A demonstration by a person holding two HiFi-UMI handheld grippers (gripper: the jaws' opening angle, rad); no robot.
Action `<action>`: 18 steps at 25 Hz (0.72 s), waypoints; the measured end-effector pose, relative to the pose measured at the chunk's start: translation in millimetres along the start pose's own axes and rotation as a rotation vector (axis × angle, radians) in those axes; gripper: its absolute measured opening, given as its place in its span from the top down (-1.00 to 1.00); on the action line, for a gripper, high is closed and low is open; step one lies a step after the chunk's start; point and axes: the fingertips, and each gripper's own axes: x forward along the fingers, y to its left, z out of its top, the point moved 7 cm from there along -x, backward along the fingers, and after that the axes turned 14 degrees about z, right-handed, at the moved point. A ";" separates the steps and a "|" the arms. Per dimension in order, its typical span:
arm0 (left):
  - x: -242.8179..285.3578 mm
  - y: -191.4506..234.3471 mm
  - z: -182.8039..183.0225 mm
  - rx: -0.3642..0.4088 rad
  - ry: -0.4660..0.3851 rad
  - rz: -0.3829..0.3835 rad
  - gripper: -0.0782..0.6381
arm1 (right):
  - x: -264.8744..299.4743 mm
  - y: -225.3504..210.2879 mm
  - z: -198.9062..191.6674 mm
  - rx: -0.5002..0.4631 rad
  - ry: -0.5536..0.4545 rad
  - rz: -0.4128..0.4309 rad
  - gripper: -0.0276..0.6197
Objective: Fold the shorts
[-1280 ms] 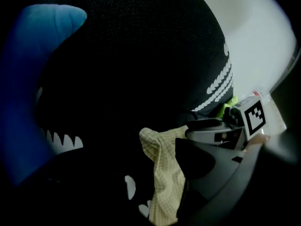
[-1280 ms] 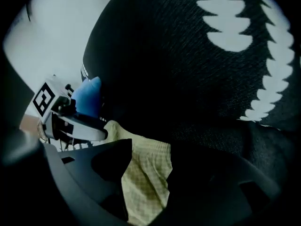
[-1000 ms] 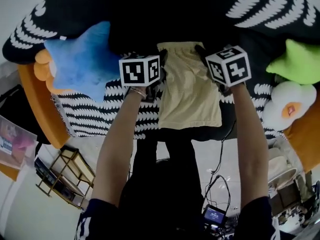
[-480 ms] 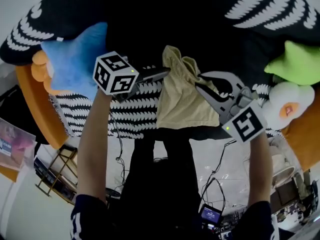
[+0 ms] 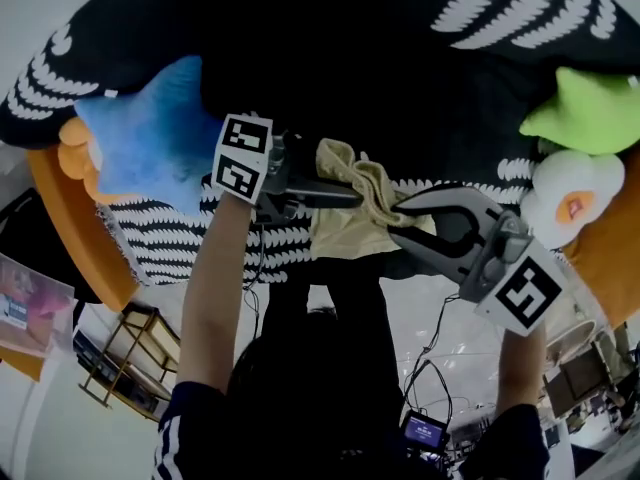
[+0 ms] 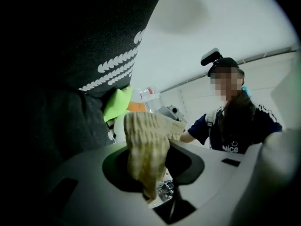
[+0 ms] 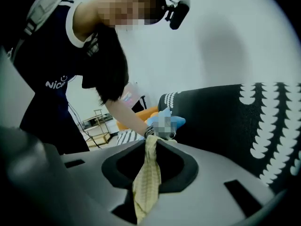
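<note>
The pale yellow shorts [image 5: 348,230] hang bunched in the air over the black and white blanket [image 5: 170,230], stretched between both grippers. My left gripper [image 5: 352,198] reaches in from the left and points right; its jaws have just been closing and now pinch a ribbed fold of the shorts [image 6: 146,147]. My right gripper [image 5: 397,214] comes up from the lower right and is shut on another thin fold of the shorts [image 7: 146,180]. The two grips sit close together, and the loose cloth droops below them.
A blue star pillow [image 5: 148,128] lies at the left. A green pillow [image 5: 585,110] and a white egg plush [image 5: 568,204] lie at the right. The orange sofa edge [image 5: 72,218] runs down the left. A metal rack [image 5: 130,360] and a small screen [image 5: 425,430] stand on the floor.
The shorts lay flat on the blanket; both grippers have lifted them and swung their tips toward each other, so the cloth is now bunched and hanging.
</note>
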 end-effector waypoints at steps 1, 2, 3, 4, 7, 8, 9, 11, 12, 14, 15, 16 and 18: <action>3.4 -1.2 -1.4 0.008 -0.021 0.018 0.54 | -3.4 0.5 -1.8 0.022 -0.014 -0.020 0.66; 4.6 -2.2 -2.5 0.017 -0.038 0.042 0.66 | -6.4 0.7 -4.5 0.046 -0.024 -0.045 0.66; 4.0 -3.3 -3.5 0.031 -0.048 0.071 0.69 | -9.2 0.3 -7.7 0.072 -0.033 -0.074 0.64; 2.3 -4.9 -4.5 0.051 -0.048 0.104 0.70 | -11.7 -0.5 -11.1 0.096 -0.044 -0.107 0.57; -4.7 -14.6 -6.9 0.148 -0.018 0.220 0.71 | -15.3 -2.2 -20.7 0.142 -0.073 -0.211 0.30; -6.5 -18.7 -6.9 0.187 -0.010 0.260 0.71 | -14.9 -1.4 -23.4 0.156 -0.074 -0.245 0.25; -7.8 -22.7 -6.7 0.226 -0.006 0.297 0.71 | -14.2 -0.2 -25.7 0.175 -0.073 -0.276 0.16; -8.6 -29.6 -6.6 0.292 0.002 0.356 0.71 | -12.8 0.2 -27.5 0.220 -0.079 -0.333 0.05; -8.5 -32.5 -7.0 0.317 0.009 0.378 0.71 | -12.1 -1.4 -27.0 0.242 -0.083 -0.360 0.04; -7.2 -37.8 -8.2 0.352 0.019 0.410 0.71 | -9.7 -6.8 -25.5 0.286 -0.068 -0.408 0.19; -6.0 -40.0 -8.9 0.362 0.018 0.420 0.71 | -7.4 -9.0 -25.5 0.302 -0.037 -0.423 0.18; -4.6 -41.7 -9.8 0.367 0.013 0.429 0.71 | -4.3 -9.9 -25.7 0.308 0.007 -0.434 0.17; -1.9 -44.2 -12.6 0.379 0.004 0.442 0.71 | 1.8 -8.4 -27.6 0.321 0.088 -0.462 0.11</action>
